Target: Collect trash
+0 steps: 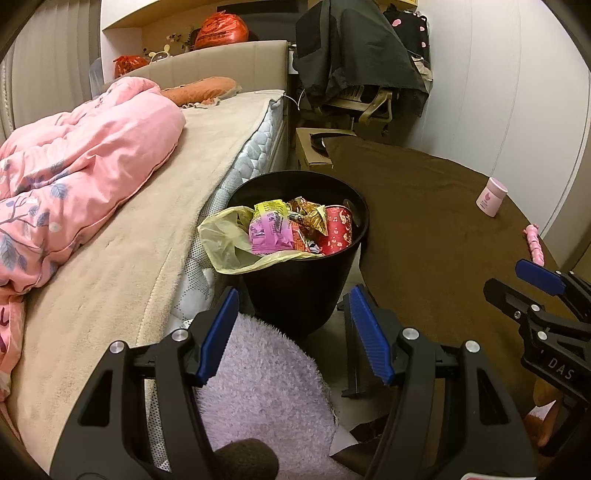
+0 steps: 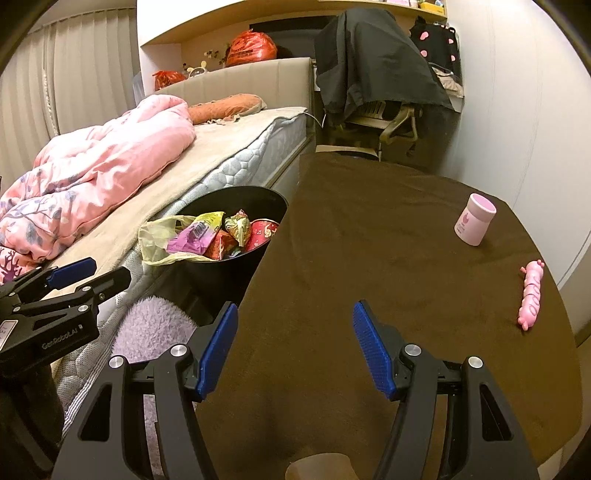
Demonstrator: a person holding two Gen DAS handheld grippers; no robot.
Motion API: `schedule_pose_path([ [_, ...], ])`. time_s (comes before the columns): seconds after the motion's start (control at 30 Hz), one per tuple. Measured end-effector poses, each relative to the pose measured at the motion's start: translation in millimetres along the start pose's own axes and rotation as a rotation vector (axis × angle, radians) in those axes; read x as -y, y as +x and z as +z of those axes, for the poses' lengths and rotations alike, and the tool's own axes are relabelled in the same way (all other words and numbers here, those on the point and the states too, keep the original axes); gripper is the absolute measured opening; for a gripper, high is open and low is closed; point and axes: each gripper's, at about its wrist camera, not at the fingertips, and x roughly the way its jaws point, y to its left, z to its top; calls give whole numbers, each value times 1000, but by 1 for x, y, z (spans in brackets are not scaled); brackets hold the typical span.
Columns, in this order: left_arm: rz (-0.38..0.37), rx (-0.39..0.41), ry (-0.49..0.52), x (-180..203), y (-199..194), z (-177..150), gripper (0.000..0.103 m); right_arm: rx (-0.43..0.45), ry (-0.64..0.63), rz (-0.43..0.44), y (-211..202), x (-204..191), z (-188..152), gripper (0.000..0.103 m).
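Observation:
A black trash bin (image 1: pixel 295 291) stands on the floor between the bed and the table, filled with wrappers (image 1: pixel 291 229), a red can and a yellowish plastic bag. It also shows in the right wrist view (image 2: pixel 229 266). My left gripper (image 1: pixel 293 332) is open and empty, just in front of the bin above a lilac fluffy cloth (image 1: pixel 266 387). My right gripper (image 2: pixel 293 343) is open and empty over the brown table cover (image 2: pixel 369 258). A pink cup (image 2: pixel 474 224) and a pink pig-shaped toy (image 2: pixel 531 295) sit on the table to the right.
A bed (image 1: pixel 147 240) with a pink duvet (image 1: pixel 74 166) fills the left. A chair draped with a dark jacket (image 1: pixel 354 55) stands at the back beside a cardboard box (image 1: pixel 310 151). Orange bags (image 1: pixel 221 31) sit on the shelf behind the headboard.

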Motion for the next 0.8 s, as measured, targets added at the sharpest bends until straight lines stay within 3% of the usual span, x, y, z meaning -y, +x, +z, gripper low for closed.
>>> schedule_pose_path([
  [0.8,-9,-7,6,3,0,-1,60,-2,4,-5,1,-1,-1,61],
])
